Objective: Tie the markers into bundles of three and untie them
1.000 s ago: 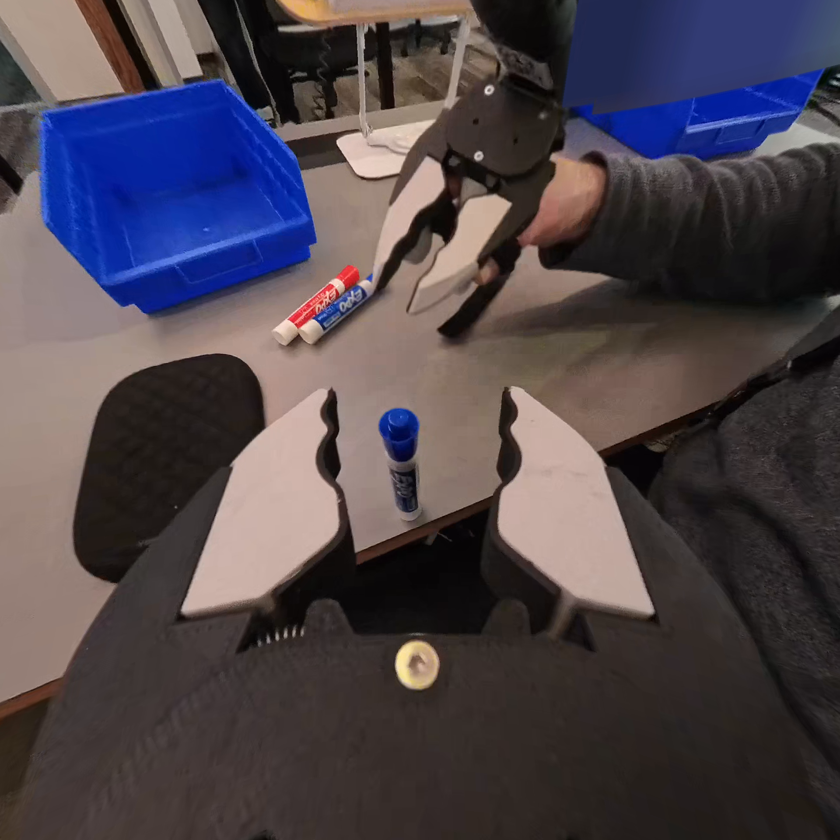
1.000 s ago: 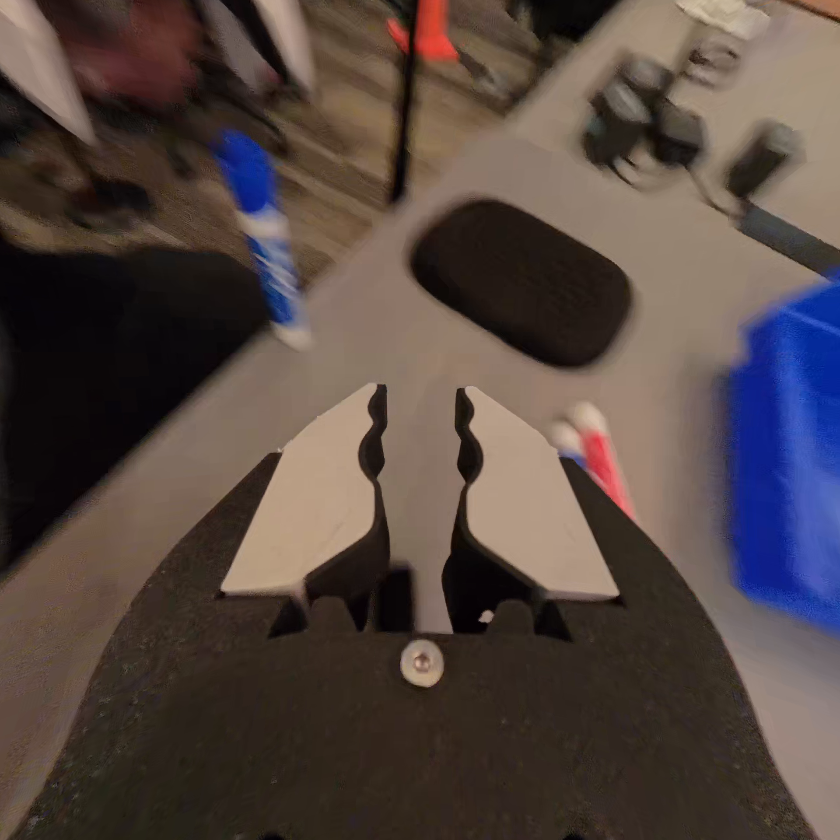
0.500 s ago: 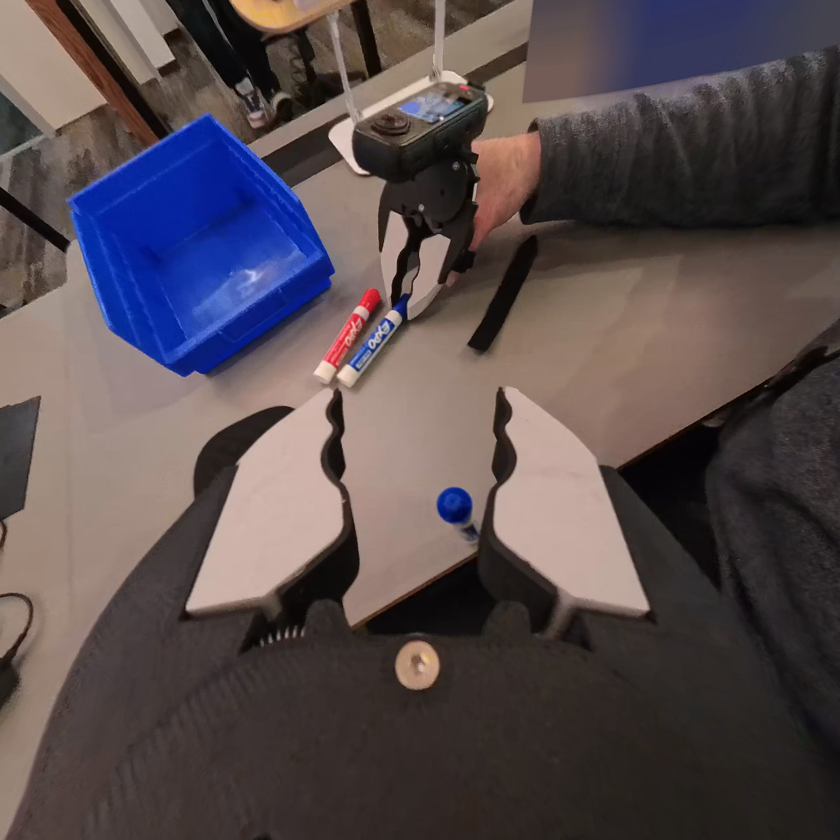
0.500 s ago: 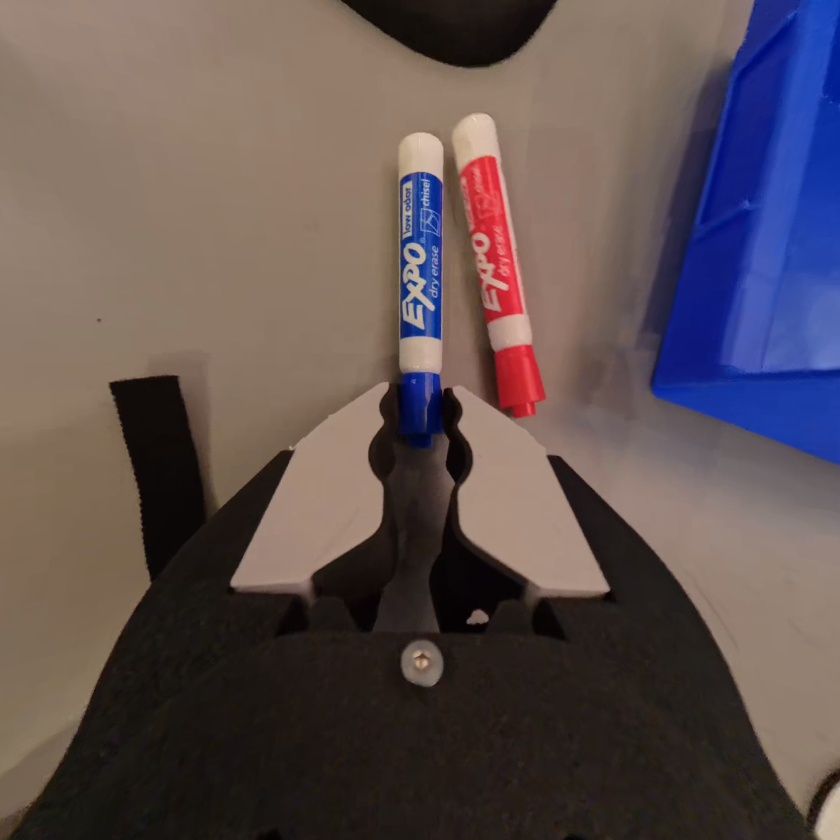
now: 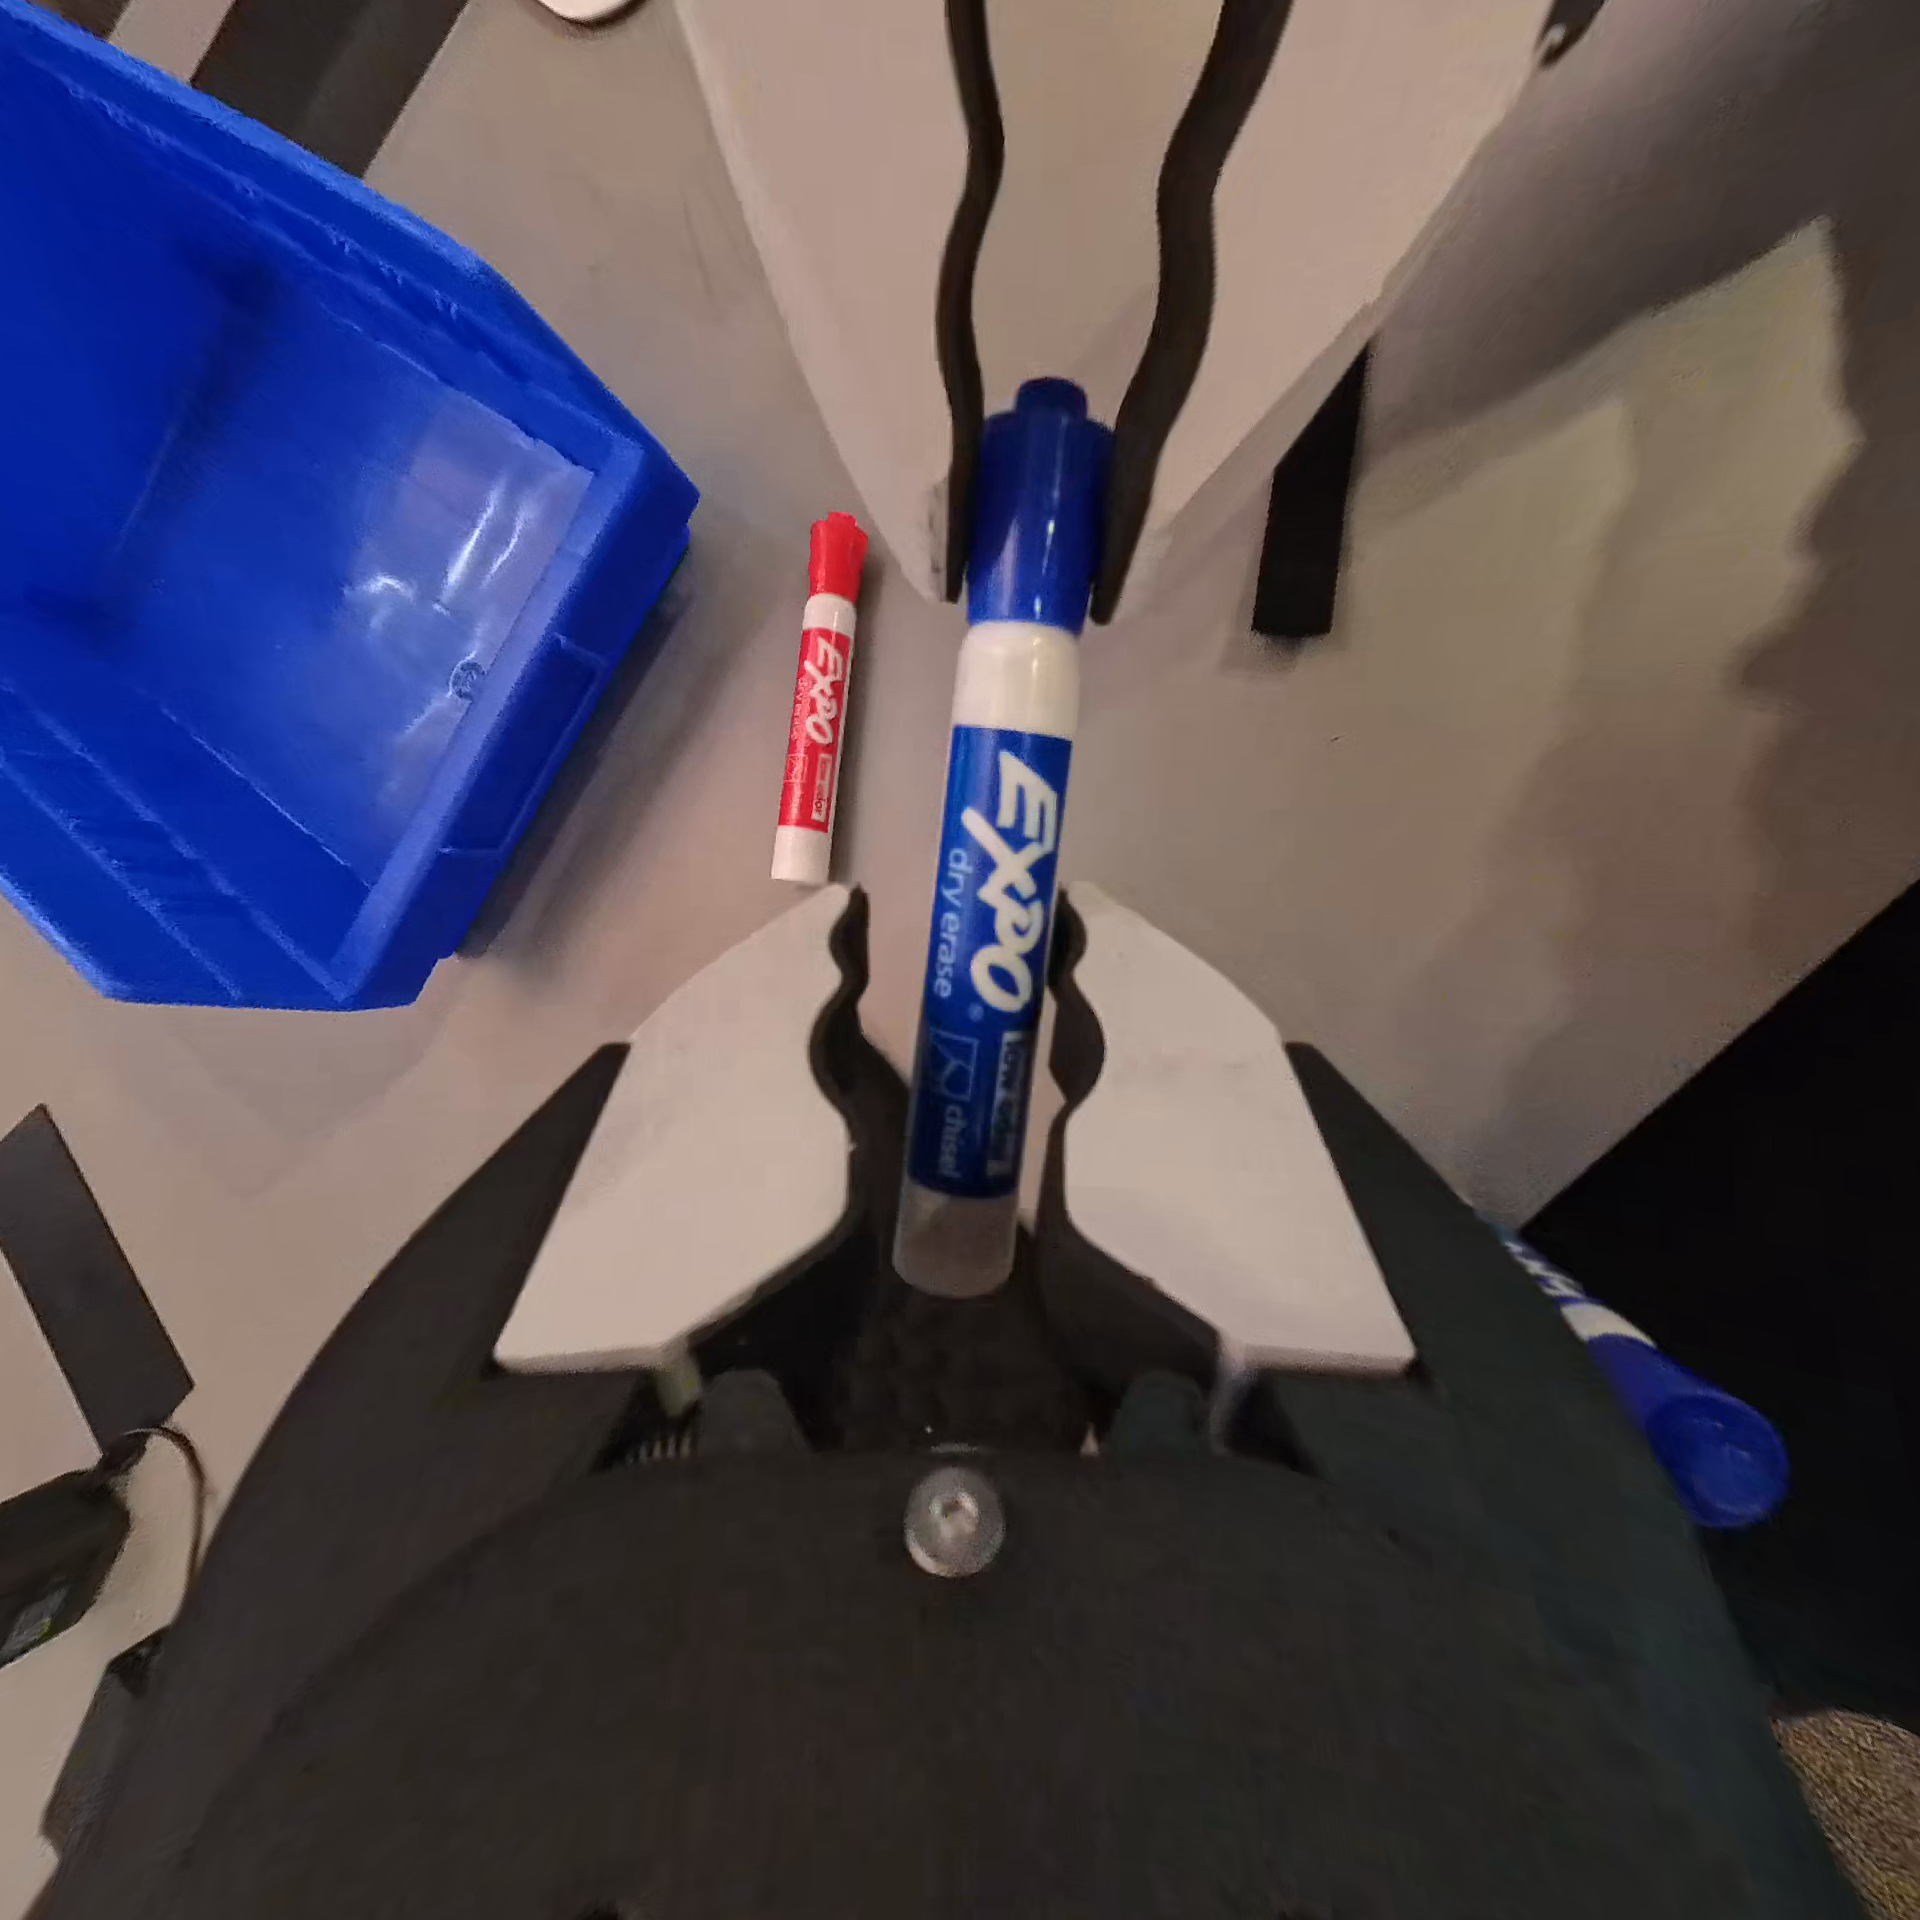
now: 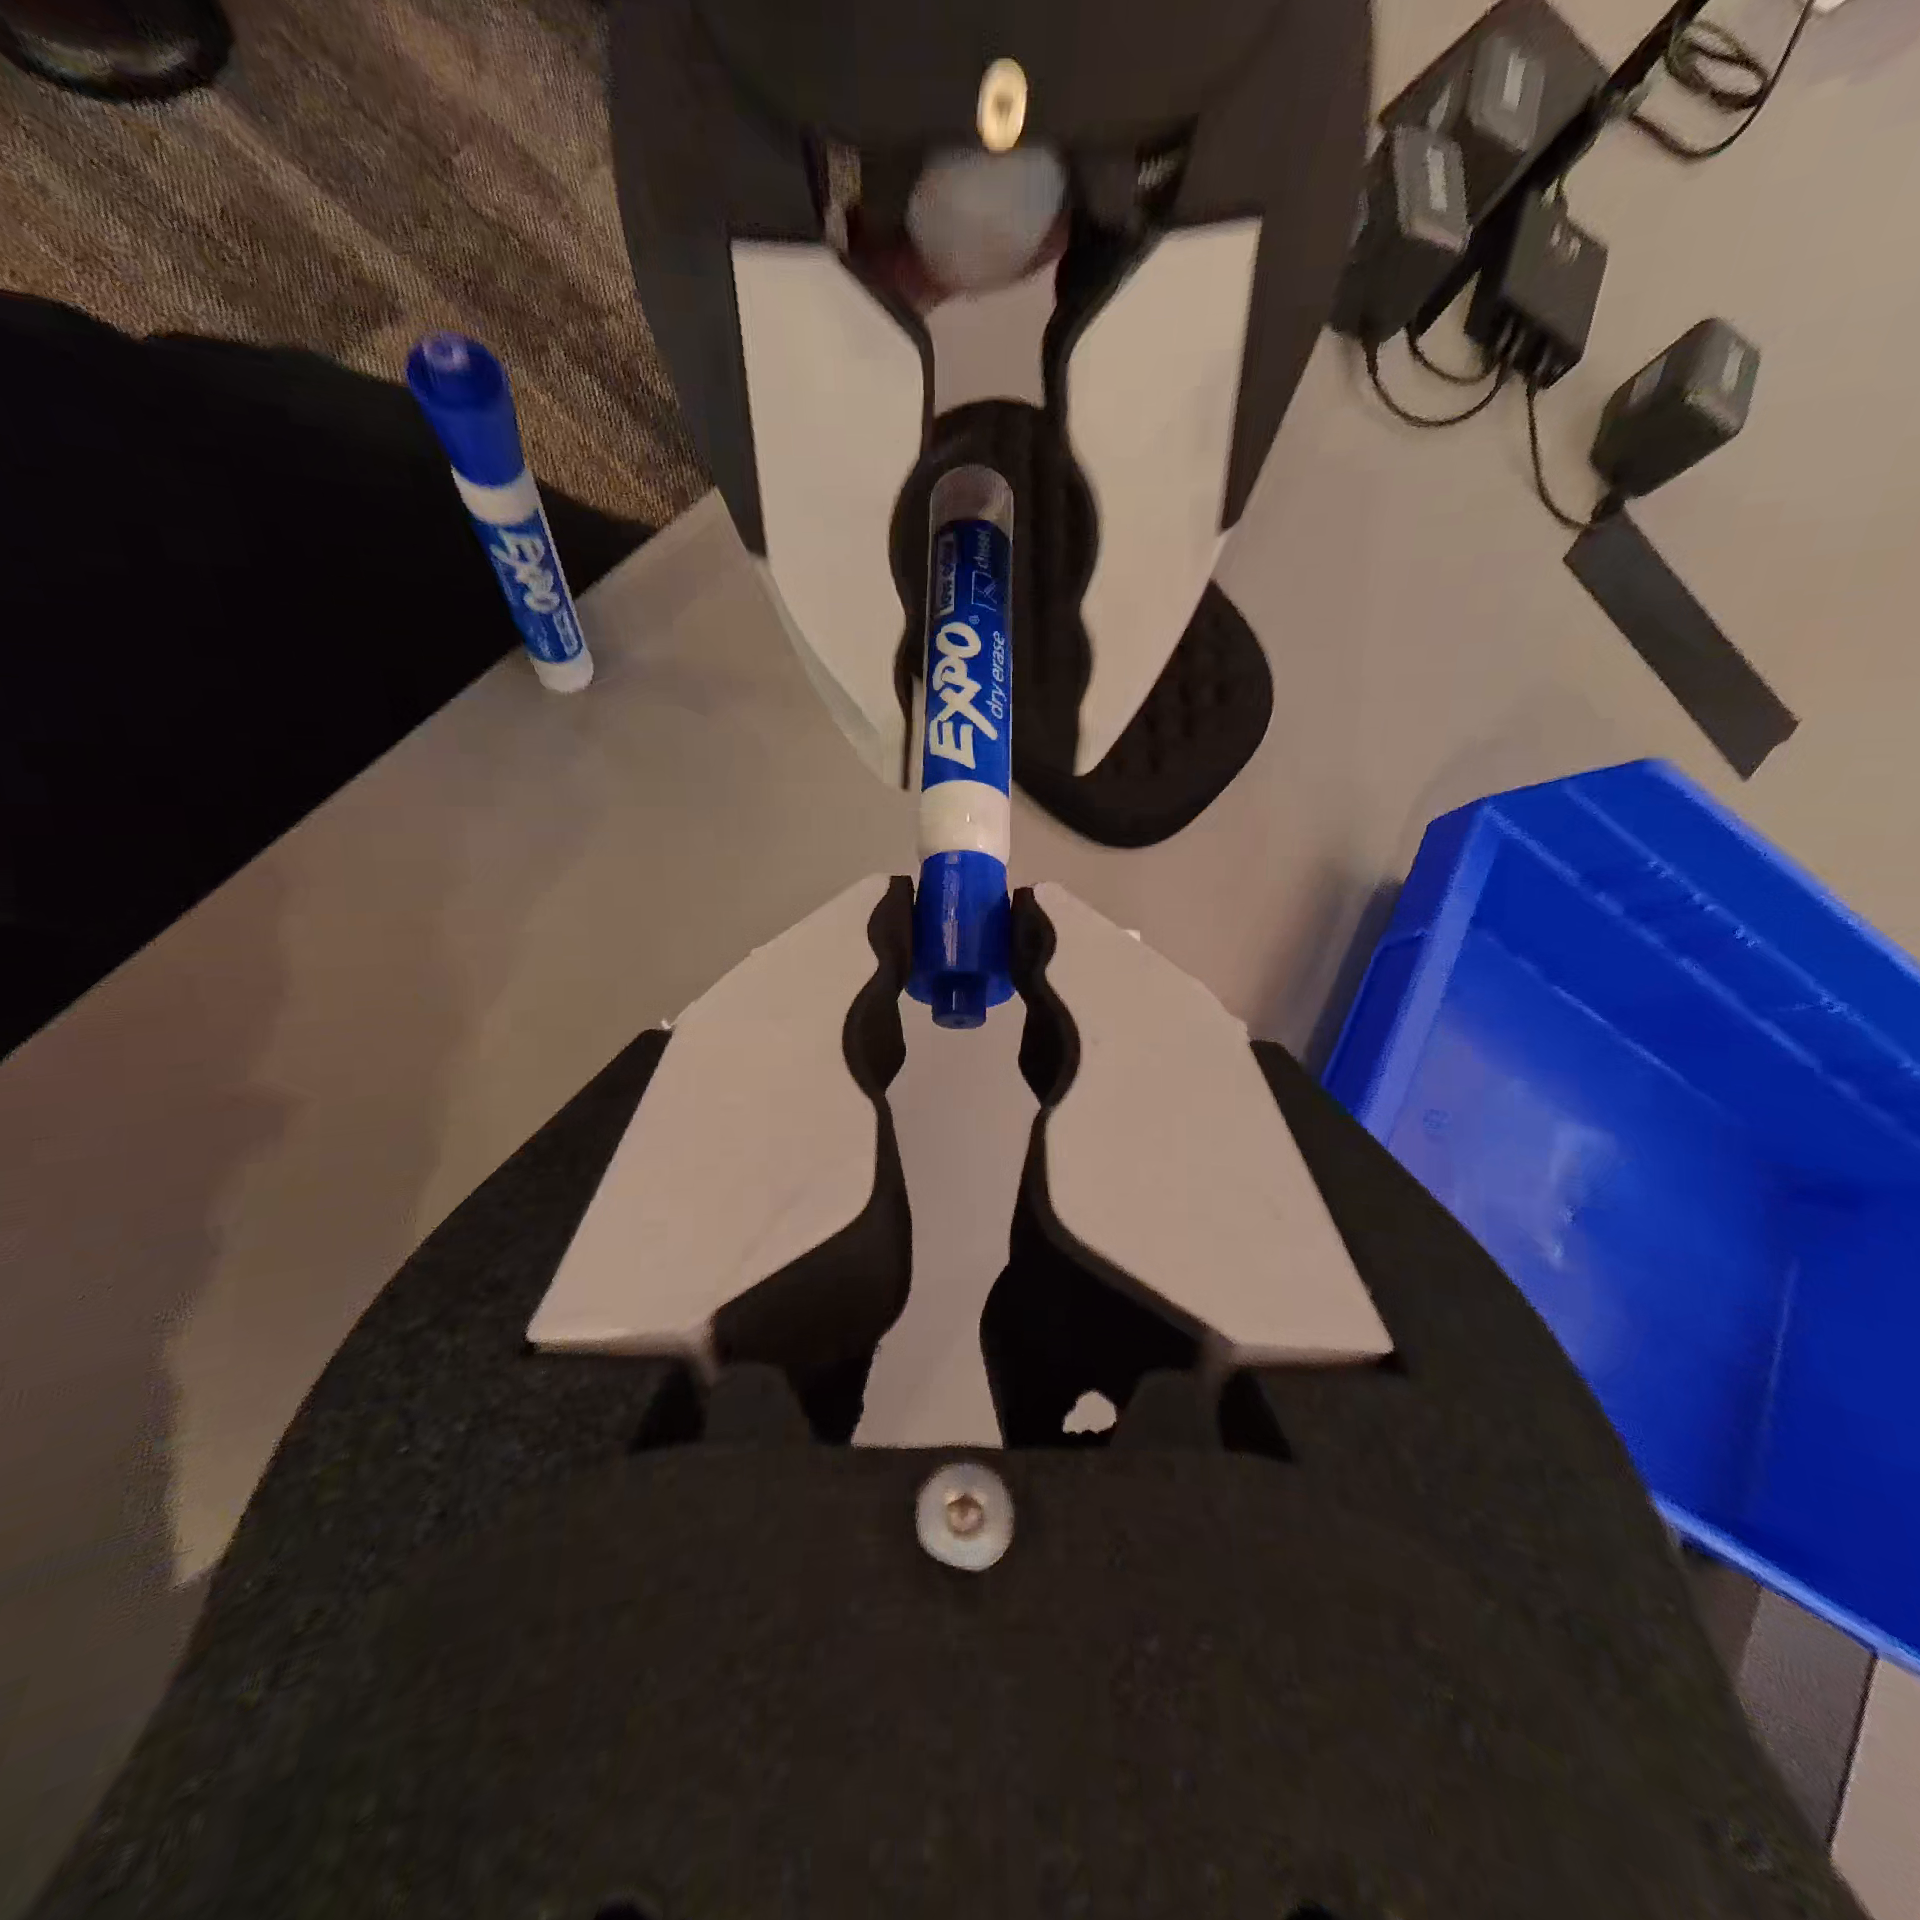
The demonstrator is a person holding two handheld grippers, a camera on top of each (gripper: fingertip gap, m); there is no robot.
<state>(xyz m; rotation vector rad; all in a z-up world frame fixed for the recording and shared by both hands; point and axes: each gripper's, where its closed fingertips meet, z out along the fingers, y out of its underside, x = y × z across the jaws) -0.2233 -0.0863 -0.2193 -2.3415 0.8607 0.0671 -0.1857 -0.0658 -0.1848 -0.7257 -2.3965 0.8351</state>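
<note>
Right gripper clamps 1 blue marker's cap; left gripper, spread apart, brackets its barrel.

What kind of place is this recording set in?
Probably an office or lab workspace: a grey table over carpeted floor, power adapters with cables, a blue storage bin, and dry-erase markers.
</note>
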